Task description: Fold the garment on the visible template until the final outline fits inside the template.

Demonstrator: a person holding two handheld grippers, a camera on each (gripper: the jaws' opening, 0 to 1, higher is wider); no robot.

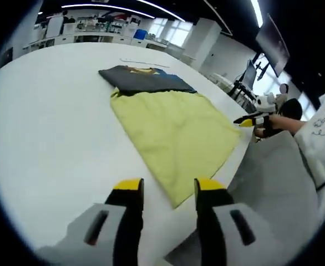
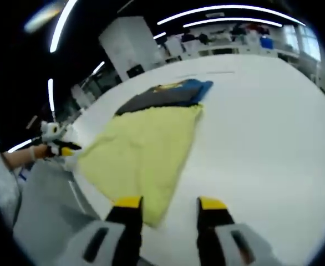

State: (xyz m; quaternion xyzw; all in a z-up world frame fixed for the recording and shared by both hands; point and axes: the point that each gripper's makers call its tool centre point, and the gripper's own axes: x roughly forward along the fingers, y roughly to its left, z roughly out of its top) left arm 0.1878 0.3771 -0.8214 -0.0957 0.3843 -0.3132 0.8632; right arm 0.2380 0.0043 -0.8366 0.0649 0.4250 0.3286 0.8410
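Both grippers, left (image 1: pixel 169 191) and right (image 2: pixel 171 209), hover with jaws wide and empty over the white counter (image 1: pixel 51 127), the yellow garment (image 1: pixel 176 133) flat ahead, a dark folded garment (image 1: pixel 146 79) touching its far edge

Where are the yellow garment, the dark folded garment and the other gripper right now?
yellow garment (image 1: pixel 176 133), left gripper view, middle of the cloth.
dark folded garment (image 1: pixel 146 80), left gripper view, its top face.
right gripper (image 1: pixel 245 122), left gripper view, yellow tips at the table edge.
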